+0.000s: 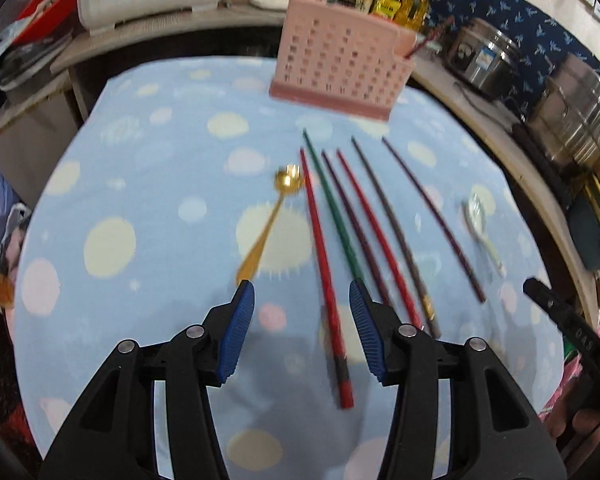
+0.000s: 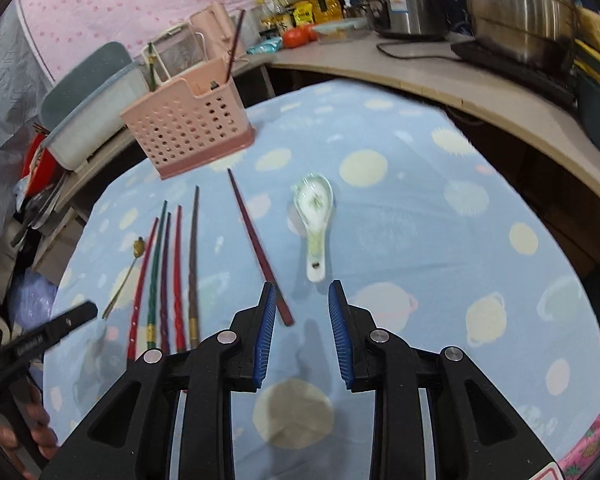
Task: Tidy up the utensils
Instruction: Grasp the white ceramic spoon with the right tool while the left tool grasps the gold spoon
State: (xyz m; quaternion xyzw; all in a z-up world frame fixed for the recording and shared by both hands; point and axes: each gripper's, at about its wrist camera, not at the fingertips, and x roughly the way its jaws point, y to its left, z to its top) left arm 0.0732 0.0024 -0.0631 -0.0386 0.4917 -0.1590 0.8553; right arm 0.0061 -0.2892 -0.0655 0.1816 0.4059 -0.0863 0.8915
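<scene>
Left wrist view: ceramic spoon [image 1: 480, 224] motion-blurred, pattern unreadable. Near ends of four chopsticks [image 1: 380, 248] hidden behind the left gripper [image 1: 302, 292]. Right wrist view: pink utensil holder [image 2: 188, 128] hides lower parts of the chopsticks standing inside; compartments indistinguishable.

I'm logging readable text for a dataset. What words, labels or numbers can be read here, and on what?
None can be read with certainty.
Left hand-held gripper body: white print, blurred.
Right hand-held gripper body: embossed letters, unclear.
Rice cooker sticker: too small.
Yellow packets behind the pink utensil basket: too blurred.
</scene>
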